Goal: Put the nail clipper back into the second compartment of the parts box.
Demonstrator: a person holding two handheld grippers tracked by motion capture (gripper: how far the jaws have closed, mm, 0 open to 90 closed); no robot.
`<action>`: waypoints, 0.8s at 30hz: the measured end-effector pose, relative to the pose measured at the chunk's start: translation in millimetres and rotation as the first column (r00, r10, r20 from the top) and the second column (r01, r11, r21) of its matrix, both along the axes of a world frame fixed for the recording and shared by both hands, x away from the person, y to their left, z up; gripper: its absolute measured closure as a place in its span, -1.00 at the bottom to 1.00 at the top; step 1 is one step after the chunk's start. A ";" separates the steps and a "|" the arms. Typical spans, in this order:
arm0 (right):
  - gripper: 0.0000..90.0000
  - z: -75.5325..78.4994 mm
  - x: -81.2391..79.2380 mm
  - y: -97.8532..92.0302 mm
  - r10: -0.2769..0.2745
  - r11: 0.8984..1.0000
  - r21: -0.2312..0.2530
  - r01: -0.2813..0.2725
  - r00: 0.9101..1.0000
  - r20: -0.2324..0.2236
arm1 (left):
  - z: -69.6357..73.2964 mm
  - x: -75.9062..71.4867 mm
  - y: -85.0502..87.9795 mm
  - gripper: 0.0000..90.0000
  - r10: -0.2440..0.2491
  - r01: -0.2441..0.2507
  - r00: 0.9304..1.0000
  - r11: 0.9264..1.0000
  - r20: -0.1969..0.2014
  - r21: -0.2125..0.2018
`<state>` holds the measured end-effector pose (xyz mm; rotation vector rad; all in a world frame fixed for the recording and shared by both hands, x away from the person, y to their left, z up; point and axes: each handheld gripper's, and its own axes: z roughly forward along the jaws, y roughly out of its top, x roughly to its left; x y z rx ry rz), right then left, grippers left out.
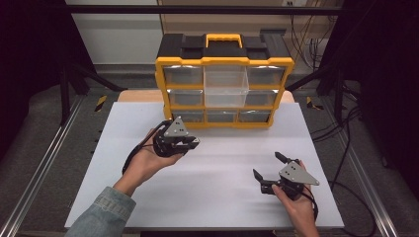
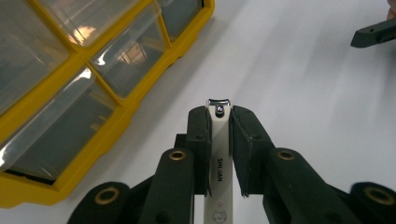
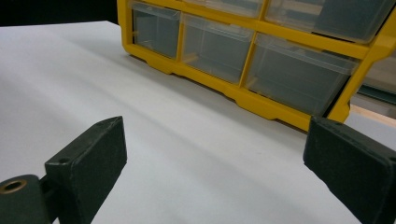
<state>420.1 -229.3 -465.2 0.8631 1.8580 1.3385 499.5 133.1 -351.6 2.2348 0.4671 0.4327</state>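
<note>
From the high view, a white worktop [image 1: 207,197] carries a yellow and black organiser cabinet [image 1: 225,84] at its far edge, with a yellow carry handle on top and three rows of clear plastic drawers. The middle drawer [image 1: 226,86] of the upper rows is pulled forward out of the frame. A person's left hand [image 1: 146,163], in a denim sleeve, holds the left hand-held gripper [image 1: 193,143] just in front of the cabinet's lower left corner, its jaws drawn together and pointing right. The right hand [image 1: 296,205] holds the right hand-held gripper [image 1: 269,165] near the worktop's front right, well apart from the cabinet, jaws spread wide and pointing left.

In the left gripper view, the two black jaws are closed tightly on a white nail clipper [image 2: 219,154], which stands between them with its metal tip poking out just past the jaw ends. Printed lettering runs along its body. The clipper sits above the bare white worktop, with the cabinet's clear drawers [image 2: 60,130] close by at the left. A dark jaw tip of the other gripper [image 2: 373,35] shows at the upper right.

In the right gripper view, the two black jaws stand wide apart with nothing between them. Beyond lies the white worktop and the cabinet's bottom row of drawers [image 3: 215,46] in its yellow frame.
</note>
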 end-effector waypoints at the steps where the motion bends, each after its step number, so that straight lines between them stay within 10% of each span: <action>1: -0.86 0.1 -0.1 -0.1 0.000 1.000 0.002 0.000 1.000 0.001 | 2.3 0.5 -0.1 0.71 0.003 -0.003 1.000 1.000 0.004 -0.003; 24: -0.86 1.2 -1.1 -1.7 0.004 1.000 0.017 -0.004 1.000 0.007 | 40.4 -1.1 -7.7 0.71 0.008 -0.004 0.997 0.998 0.078 -0.062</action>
